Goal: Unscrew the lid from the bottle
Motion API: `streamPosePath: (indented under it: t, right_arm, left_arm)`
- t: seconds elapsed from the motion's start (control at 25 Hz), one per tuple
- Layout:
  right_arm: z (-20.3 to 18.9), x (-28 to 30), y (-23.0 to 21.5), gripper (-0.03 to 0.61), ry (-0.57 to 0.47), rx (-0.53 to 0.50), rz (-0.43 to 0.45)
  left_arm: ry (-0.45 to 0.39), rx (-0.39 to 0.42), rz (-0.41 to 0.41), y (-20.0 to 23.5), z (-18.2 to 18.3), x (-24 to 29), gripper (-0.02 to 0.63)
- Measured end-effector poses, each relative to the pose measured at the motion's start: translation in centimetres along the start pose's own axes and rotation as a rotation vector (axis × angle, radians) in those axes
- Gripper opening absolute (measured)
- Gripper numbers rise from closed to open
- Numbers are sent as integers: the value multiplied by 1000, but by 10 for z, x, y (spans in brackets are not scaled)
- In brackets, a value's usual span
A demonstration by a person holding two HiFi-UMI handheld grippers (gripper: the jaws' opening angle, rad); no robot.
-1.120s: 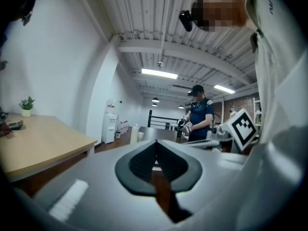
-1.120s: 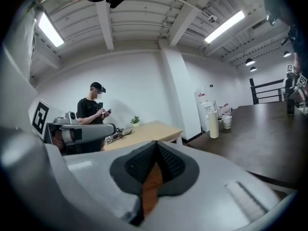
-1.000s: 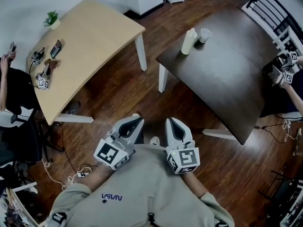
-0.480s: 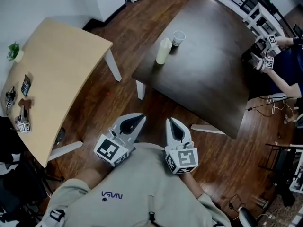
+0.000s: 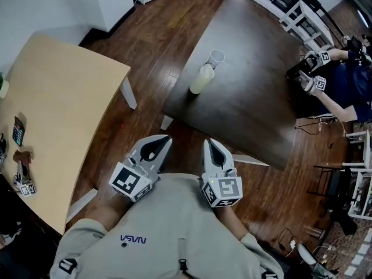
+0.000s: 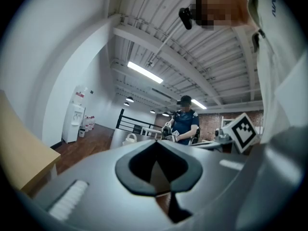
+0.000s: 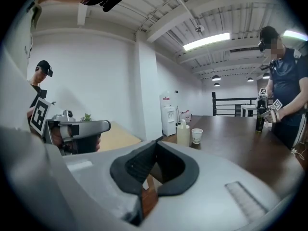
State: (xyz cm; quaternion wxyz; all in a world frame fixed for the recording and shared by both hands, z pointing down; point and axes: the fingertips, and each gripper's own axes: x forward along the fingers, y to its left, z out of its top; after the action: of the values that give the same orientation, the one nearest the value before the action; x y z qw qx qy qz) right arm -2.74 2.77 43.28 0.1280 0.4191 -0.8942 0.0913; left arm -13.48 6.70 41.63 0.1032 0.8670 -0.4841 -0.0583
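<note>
1. Compared with a second ago, finds the bottle (image 5: pixel 202 79) shifted down and left in the head view, the light table (image 5: pixel 70 97) slid toward the left edge, and both grippers held in much the same place by the chest.
2. Places the bottle upright near the corner of the dark table (image 5: pixel 261 97), just beside a white cup (image 5: pixel 217 57), lid (image 7: pixel 182 122) apparently on, well apart from either tool.
3. Shows the left gripper (image 5: pixel 167 137) with jaws pressed together on nothing, pointed over bare floor.
4. Shows the right gripper (image 5: pixel 209 141) likewise closed and empty, aimed roughly at the bottle.
5. Notes a second person (image 5: pixel 343 92) working at the table's far side, clear of the bottle.
6. Judged step: approach only; no unscrewing begun.
7. Next, probably: step up to the table, spread both pairs of jaws, clamp one tool on the bottle's body to steady it, set the other around the lid, then twist.
</note>
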Motion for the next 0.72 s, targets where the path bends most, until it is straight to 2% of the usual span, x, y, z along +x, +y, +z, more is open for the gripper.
streamPosePath:
  t: [0.28,0.44,0.72]
  right_arm:
    - [8,39,-20,3,-27,-32,-44]
    - [2,75,-34,99,-21,-32,-29]
    - [-32,151,-75,230,56,-6,18]
  left_arm:
    - [18,-9,26,37,-1,-1,3]
    - [34,16,54,61,-1,5,3]
    - [74,36,136,105,4,38,78]
